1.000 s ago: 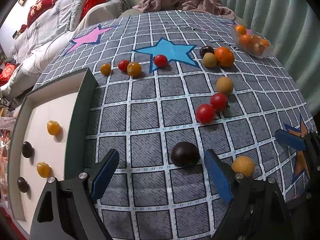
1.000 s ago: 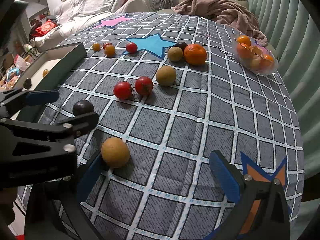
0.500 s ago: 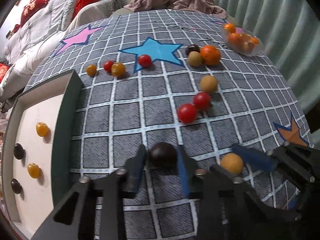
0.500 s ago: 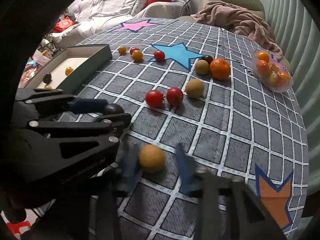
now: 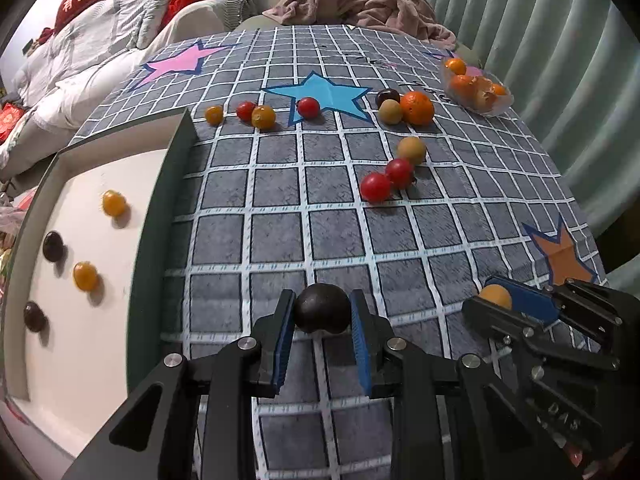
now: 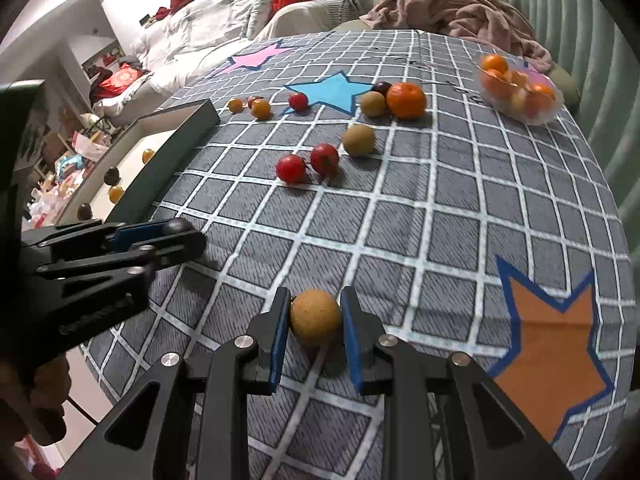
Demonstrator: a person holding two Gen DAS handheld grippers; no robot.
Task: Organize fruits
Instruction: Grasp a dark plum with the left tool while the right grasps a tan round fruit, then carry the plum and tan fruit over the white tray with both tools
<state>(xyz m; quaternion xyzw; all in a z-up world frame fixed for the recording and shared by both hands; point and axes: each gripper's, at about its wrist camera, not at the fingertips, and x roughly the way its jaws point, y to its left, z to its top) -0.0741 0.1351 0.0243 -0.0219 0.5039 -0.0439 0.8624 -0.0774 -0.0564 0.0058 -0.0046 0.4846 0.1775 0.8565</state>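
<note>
A: Left gripper (image 5: 322, 316) — blue pads pinched in on the dark round fruit (image 5: 322, 309), near edge of the checked cloth (image 5: 280, 208). Gripped across its widest part, so it shouldn't roll out.

B: Right gripper (image 6: 315, 320) the same: narrowed onto the tan-yellow fruit (image 6: 316, 317), pads touching both sides. It sits near, left of the orange star (image 6: 552, 336).

A: Why both at once?

B: My guess is one carry to the white tray (image 5: 92, 264) on the left, which already holds two dark and two yellow fruits. The clear bowl (image 5: 478, 90) far right has orange ones, so sorting looks to go by kind.

A: Change from a second back?

B: Both sets of jaws stood wide then, fruit loose between or beside them. Half a second back they'd closed. Now each fruit seems slightly lifted and the tray shows larger on the left view.

A: Remaining?

B: Red pair (image 5: 386, 180) mid-cloth, a cluster (image 5: 404, 106) by the blue star (image 5: 320, 94), small ones (image 5: 244, 114) far left.
</note>
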